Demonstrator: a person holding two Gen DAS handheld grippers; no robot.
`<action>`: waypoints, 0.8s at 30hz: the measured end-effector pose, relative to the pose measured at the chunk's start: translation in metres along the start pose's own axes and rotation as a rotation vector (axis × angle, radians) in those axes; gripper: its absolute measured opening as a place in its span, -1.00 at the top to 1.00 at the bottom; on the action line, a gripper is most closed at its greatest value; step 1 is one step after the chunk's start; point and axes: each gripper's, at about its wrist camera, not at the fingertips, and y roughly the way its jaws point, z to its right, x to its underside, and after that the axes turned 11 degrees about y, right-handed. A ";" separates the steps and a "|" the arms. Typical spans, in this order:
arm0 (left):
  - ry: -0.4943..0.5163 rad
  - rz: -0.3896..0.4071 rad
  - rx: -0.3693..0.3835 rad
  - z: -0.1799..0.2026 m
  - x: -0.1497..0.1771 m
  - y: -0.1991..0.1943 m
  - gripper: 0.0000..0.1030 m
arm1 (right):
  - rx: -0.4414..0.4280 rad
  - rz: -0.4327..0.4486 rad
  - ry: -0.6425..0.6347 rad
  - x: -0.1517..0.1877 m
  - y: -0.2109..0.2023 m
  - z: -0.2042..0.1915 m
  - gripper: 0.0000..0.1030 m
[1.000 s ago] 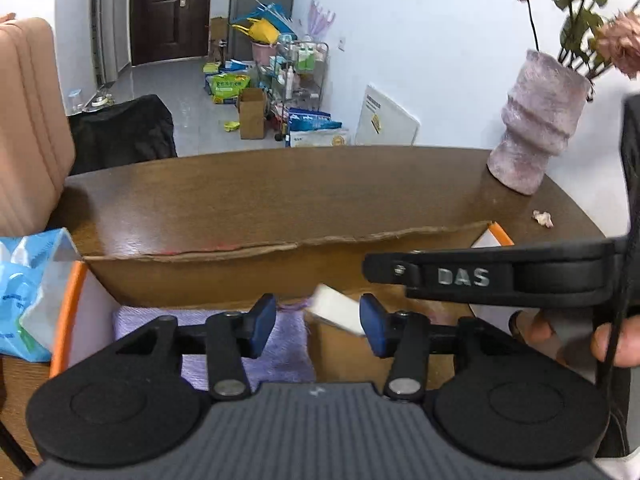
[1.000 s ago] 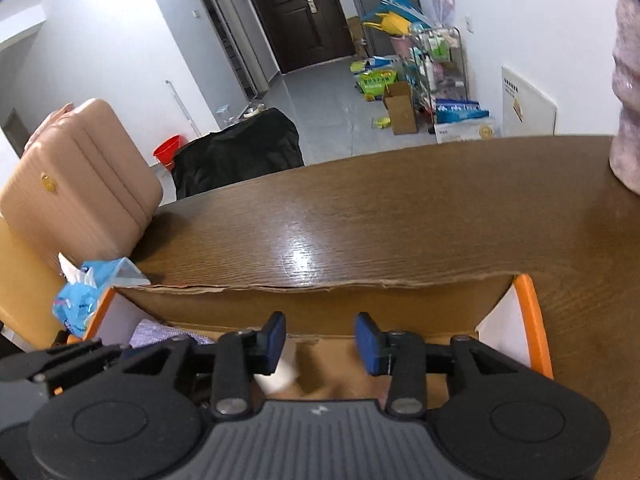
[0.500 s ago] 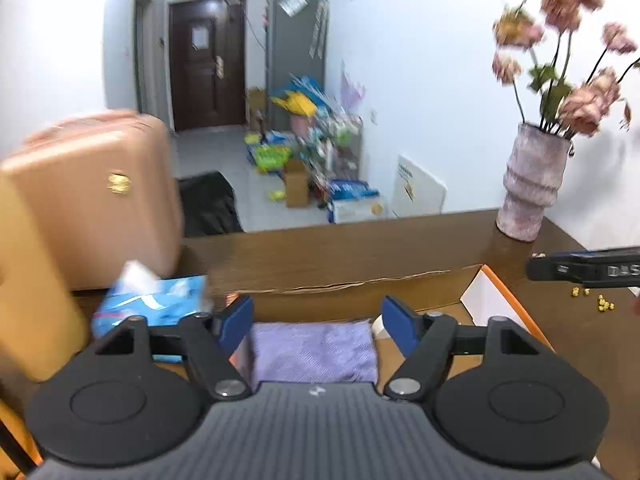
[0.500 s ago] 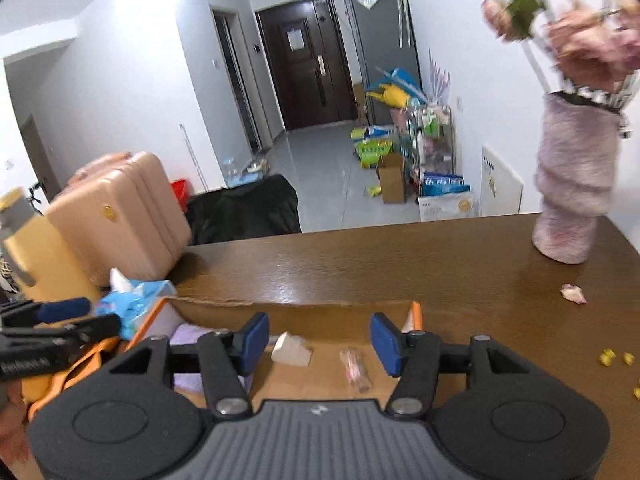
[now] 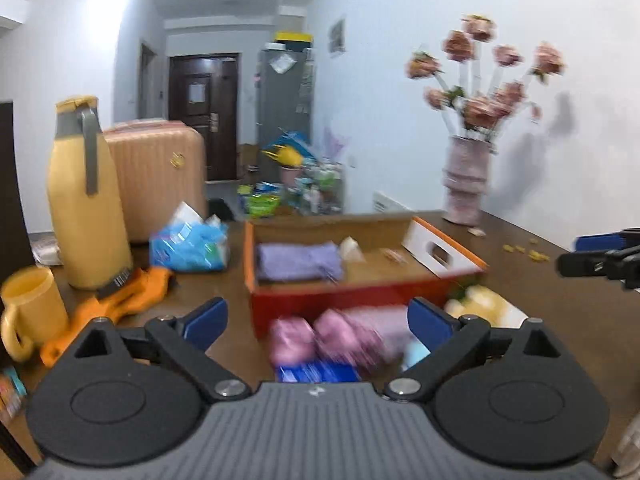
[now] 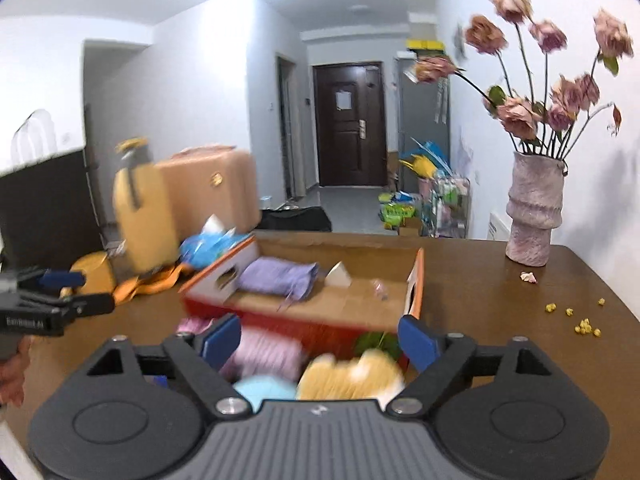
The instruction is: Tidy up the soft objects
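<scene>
Both hand-held grippers, left and right, gaped empty above blurred soft toys beside orange box holding purple towel.

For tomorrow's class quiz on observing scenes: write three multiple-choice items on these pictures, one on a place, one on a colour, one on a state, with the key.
1. Where does the purple folded cloth lie?
A. inside the orange box
B. on the mug
C. beside the vase

2. What colour is the tall bottle?
A. green
B. yellow
C. white

3. How do the jaws of the left gripper stand?
A. shut on the cloth
B. shut on nothing
C. open, holding nothing

Key: 1 A, box walls surround the cloth; 2 B, its body is yellow; 3 C, its fingers stand wide apart.
</scene>
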 end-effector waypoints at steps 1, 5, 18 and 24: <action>-0.009 -0.009 0.020 0.003 0.009 -0.004 -0.93 | 0.005 0.000 -0.016 0.011 -0.004 -0.005 -0.66; -0.026 -0.048 0.095 0.016 0.033 -0.017 -0.93 | 0.006 -0.058 -0.001 0.059 -0.016 -0.021 -0.66; 0.129 -0.100 0.192 0.095 0.035 0.014 -0.92 | 0.068 -0.165 0.041 0.127 0.008 -0.034 -0.64; 0.158 -0.195 -0.019 0.094 0.041 0.043 -0.82 | 0.189 -0.158 0.012 0.124 -0.002 0.004 -0.63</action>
